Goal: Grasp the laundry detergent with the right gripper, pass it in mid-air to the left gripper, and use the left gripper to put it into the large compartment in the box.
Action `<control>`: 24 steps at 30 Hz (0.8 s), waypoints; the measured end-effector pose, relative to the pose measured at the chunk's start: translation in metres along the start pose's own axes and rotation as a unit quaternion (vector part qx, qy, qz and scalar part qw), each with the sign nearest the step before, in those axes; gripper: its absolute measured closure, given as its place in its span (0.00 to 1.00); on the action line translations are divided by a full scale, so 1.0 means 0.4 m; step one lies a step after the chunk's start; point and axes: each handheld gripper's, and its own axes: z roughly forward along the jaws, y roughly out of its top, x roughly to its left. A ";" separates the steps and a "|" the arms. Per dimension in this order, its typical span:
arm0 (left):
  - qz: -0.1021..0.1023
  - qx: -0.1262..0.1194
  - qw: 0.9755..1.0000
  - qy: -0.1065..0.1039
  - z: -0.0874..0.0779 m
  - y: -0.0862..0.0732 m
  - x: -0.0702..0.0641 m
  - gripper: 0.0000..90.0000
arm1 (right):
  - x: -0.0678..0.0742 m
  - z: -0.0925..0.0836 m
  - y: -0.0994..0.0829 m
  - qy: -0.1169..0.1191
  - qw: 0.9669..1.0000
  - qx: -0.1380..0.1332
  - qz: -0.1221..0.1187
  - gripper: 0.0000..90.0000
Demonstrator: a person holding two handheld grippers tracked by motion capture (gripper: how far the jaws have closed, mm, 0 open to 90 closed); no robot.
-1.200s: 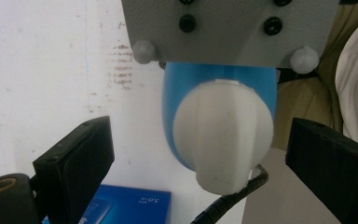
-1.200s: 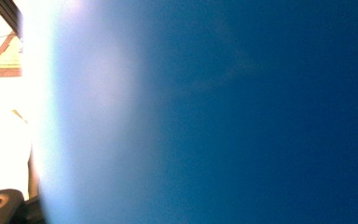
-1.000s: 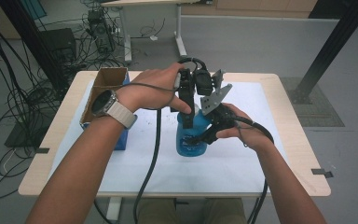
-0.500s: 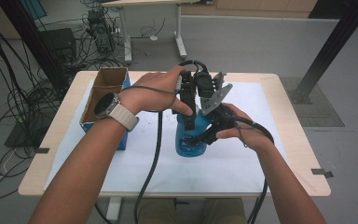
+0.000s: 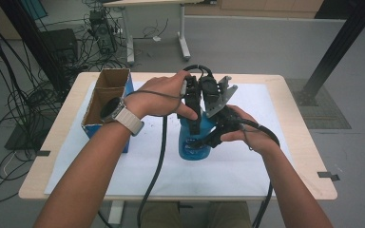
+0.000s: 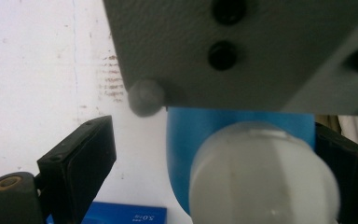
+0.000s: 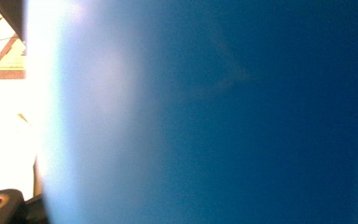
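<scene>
Left tongs [image 5: 196,124]: over the white cap [image 6: 261,177] of the upright blue bottle [image 5: 195,142], jaws apart, just been narrowing, left jaw clear of the cap. Right tongs [image 5: 209,140]: clamped on the bottle's body from the right. Bottle's long axis vertical, mid-surface [image 5: 290,85]. Open cardboard box [image 5: 105,102] stands left, well apart; bare white sheet lies ahead.
</scene>
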 end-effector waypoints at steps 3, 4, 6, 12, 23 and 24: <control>0.001 -0.001 1.000 -0.004 0.004 -0.001 0.001 0.12 | -0.001 0.000 0.001 0.001 1.000 -0.001 -0.005 0.48; 0.001 -0.001 1.000 -0.005 0.005 -0.001 0.001 0.13 | -0.001 0.000 0.002 0.000 1.000 -0.002 -0.006 0.48; 0.002 -0.001 1.000 -0.010 0.008 -0.002 0.002 0.14 | 0.000 0.001 0.003 0.000 1.000 -0.002 -0.007 0.48; 0.001 -0.006 1.000 -0.025 0.014 -0.006 0.005 0.17 | -0.002 0.005 0.004 0.000 1.000 -0.004 -0.016 0.48; 0.001 -0.010 0.999 -0.047 0.021 -0.005 0.005 0.23 | -0.002 0.006 0.002 0.000 1.000 -0.006 -0.013 0.48; 0.002 -0.010 0.999 -0.047 0.021 -0.005 0.006 0.23 | -0.002 0.006 0.002 -0.001 1.000 -0.006 -0.014 0.48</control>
